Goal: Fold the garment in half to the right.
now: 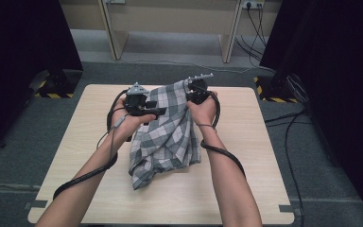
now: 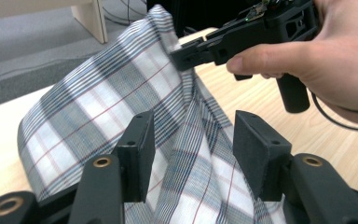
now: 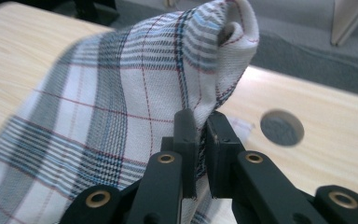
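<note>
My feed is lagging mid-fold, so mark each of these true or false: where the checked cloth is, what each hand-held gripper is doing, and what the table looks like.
1. The right hand-held gripper is clamped on an edge of the grey-and-white checked fabric cloth. True.
2. The left hand-held gripper is clamped shut on the cloth. False: its jaws stand apart, with the cloth lying between them, unpinched.
3. The cloth lies flat and spread out. False: its top is lifted and it hangs bunched down to the light wooden table.
4. The table has a round hole in its top. True.
5. The cloth is plain red. False: it is checked grey and white with thin red lines.
</note>
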A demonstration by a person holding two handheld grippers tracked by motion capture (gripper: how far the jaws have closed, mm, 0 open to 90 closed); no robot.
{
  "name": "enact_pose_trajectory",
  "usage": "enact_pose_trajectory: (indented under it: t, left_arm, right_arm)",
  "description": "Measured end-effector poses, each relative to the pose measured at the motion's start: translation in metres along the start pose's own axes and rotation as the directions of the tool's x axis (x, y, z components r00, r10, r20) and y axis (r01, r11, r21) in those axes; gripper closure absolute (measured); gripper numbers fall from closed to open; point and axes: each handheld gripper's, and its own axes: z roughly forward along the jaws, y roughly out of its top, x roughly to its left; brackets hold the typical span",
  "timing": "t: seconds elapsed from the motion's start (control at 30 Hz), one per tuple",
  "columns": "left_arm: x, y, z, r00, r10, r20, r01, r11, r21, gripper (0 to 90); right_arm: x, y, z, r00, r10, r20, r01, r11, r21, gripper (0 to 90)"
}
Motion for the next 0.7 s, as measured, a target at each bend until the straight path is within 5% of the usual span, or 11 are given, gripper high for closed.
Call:
enact_pose_trajectory:
  t: [0.33,0.53,0.7]
  left_arm:
    - [0.013,-0.03,0.002,0.9995,-0.025,0.019,0.024,0.9986,0.048,47.9]
    - [0.021,-0.05,0.007,0.9983,-0.053,0.024,0.051,0.9937,0.1,45.9]
    - [0.025,-0.064,0.014,0.9958,-0.088,0.025,0.083,0.9839,0.158,42.8]
  right_arm:
    - [-0.011,-0.029,0.027,0.9985,0.014,0.053,-0.017,0.998,0.054,83.0]
    - [-0.014,-0.042,0.034,0.9971,-0.008,0.076,0.002,0.996,0.088,48.6]
    - [-0.016,-0.045,0.016,0.9972,0.007,0.074,-0.01,0.999,0.043,40.1]
